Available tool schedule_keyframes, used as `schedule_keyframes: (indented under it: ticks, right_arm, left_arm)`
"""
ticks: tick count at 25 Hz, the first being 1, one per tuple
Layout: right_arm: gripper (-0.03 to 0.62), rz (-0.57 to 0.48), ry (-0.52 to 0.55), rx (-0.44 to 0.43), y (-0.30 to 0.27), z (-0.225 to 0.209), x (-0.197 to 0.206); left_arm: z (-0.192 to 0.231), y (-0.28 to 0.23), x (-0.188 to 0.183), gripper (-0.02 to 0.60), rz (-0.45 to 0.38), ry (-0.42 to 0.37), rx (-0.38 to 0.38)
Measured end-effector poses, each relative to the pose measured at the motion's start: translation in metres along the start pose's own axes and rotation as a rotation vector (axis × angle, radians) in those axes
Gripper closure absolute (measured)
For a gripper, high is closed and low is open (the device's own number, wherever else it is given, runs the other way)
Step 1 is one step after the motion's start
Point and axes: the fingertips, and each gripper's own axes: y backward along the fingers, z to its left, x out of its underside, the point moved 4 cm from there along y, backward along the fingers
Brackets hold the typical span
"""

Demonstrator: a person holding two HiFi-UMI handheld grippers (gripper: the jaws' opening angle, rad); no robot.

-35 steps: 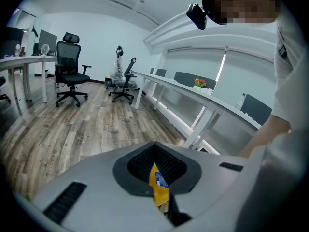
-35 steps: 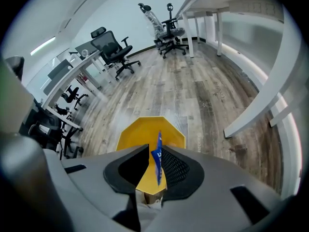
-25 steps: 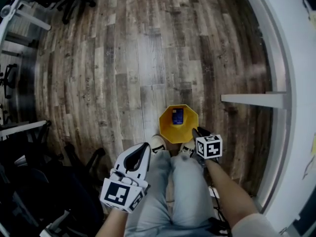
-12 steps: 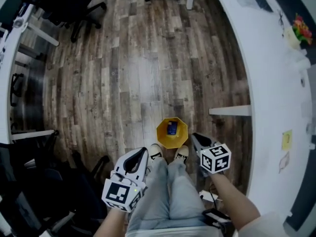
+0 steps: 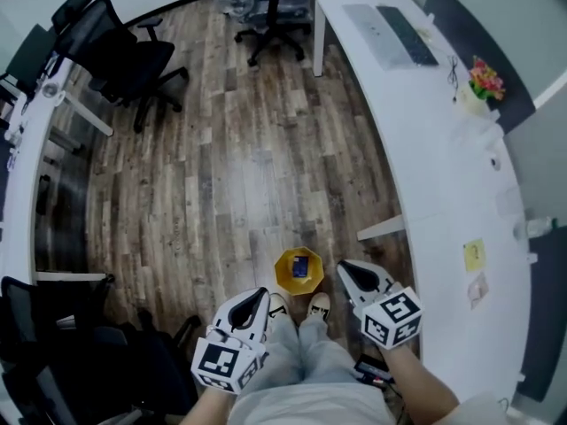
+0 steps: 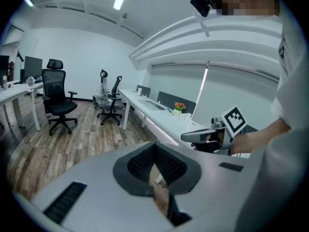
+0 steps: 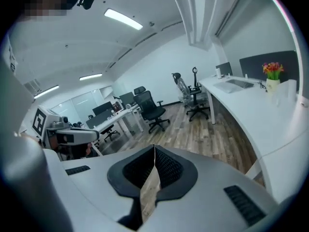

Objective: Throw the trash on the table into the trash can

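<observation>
Both are shut and empty: left gripper and right gripper flank the yellow plastic trash can; the long white table lies right of it, nearer the right gripper.

An office: long white desks, black swivel chairs, ceiling strip lights.

No words, brands or numbers could be read. Black-and-white square markers (patterns, not letters) were carried on the left gripper and right gripper; the yellow note on the table was found illegible.
</observation>
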Motion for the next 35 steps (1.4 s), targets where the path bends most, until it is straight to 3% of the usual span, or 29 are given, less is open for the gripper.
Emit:
schedule_keyframes:
  ticks: [5, 9, 14, 30, 35]
  right_arm:
    - [0.562, -0.051, 0.039, -0.023, 0.028, 0.034, -0.028]
    - [0.562, -0.058, 0.051, -0.035, 0.041, 0.053, -0.035]
    - [0.563, -0.059, 0.058, -0.059, 0.043, 0.069, -0.034]
    - [0.563, -0.083, 0.073, -0.069, 0.048, 0.077, -0.047]
    - [0.563, -0.090, 0.067, -0.065, 0.049, 0.077, -0.046]
  left_arm:
    - [-0.024, 0.013, -0.022, 0.580, -0.024, -0.004, 0.031]
    - [-0.042, 0.024, -0.026, 0.580, -0.038, -0.029, 0.056]
    - [-0.046, 0.034, -0.031, 0.580, -0.077, -0.006, 0.071]
    - [-0.047, 0.039, -0.039, 0.581, -0.067, -0.005, 0.098]
    - [-0.050, 0.042, -0.044, 0.580, -0.087, -0.016, 0.141]
